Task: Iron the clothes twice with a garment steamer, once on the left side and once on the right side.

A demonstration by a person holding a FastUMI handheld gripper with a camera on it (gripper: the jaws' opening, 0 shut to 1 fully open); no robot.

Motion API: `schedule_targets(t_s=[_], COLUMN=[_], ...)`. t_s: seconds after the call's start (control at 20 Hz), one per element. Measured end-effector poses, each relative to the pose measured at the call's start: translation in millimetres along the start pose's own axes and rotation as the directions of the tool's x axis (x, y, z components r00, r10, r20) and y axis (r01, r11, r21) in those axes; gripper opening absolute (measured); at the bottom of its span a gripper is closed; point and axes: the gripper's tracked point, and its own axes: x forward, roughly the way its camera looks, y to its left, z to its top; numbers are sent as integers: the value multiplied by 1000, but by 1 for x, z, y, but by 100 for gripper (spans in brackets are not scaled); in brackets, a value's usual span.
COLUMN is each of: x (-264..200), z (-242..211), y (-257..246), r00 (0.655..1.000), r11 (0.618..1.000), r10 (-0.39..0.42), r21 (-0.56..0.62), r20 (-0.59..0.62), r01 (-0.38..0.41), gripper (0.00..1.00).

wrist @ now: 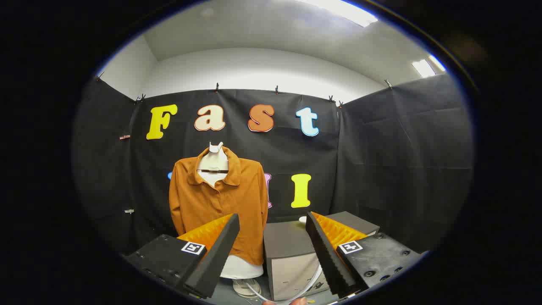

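The tongs [273, 220] are held wide apart, with nothing pinched between the two fingers and nothing touched by either tip. Each finger [216, 254] is a long wedge tapering toward its tip, with a ribbed inner face and a flat matte side. A small square printed marker [193, 248] is carried on each blocky base.

Beyond the fingers, and mostly behind the left one, a shirt [218, 201] is seen hung on a dress form [214, 161]. The shirt is of soft brown-orange cloth with a folded collar, a buttoned front and long sleeves hanging straight down at the sides; its hem is partly covered by the left finger. The dress form is smooth and white, its neck stub rising above the collar and its rounded lower body showing under the hem, set on a round base [243, 288].

Just beside the shirt, between the fingers and beyond them, a boxy grey cabinet [288, 254] with a flat top and a paler front is placed. A small white rounded thing [302, 219] rests on its top; what it is cannot be told. A thin pale curved cord [313, 279] runs low between the fingers.

Creased black cloth [402, 161], clipped along its upper edge, forms the wall behind, with a plain white wall [254, 67] above it.
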Motion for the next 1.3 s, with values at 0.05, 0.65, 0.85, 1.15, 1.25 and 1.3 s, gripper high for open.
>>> schedule_targets(t_s=[0.05, 0.65, 0.85, 1.15, 1.25, 1.3], x=[0, -4, -5, -6, -5, -5], z=[1, 5, 4, 5, 6, 6], y=[0, 0, 1, 0, -1, -2], r00=[1000, 1000, 1000, 1000, 1000, 1000], r11=[1000, 1000, 1000, 1000, 1000, 1000], r10=[-1, 1, -1, -7, -10, -13], r21=[-3, -3, 1, 4, 7, 8], r20=[4, 12, 8, 6, 5, 3], r01=[1, 0, 1, 7, 10, 13], gripper=[98, 98, 98, 98, 98, 98])
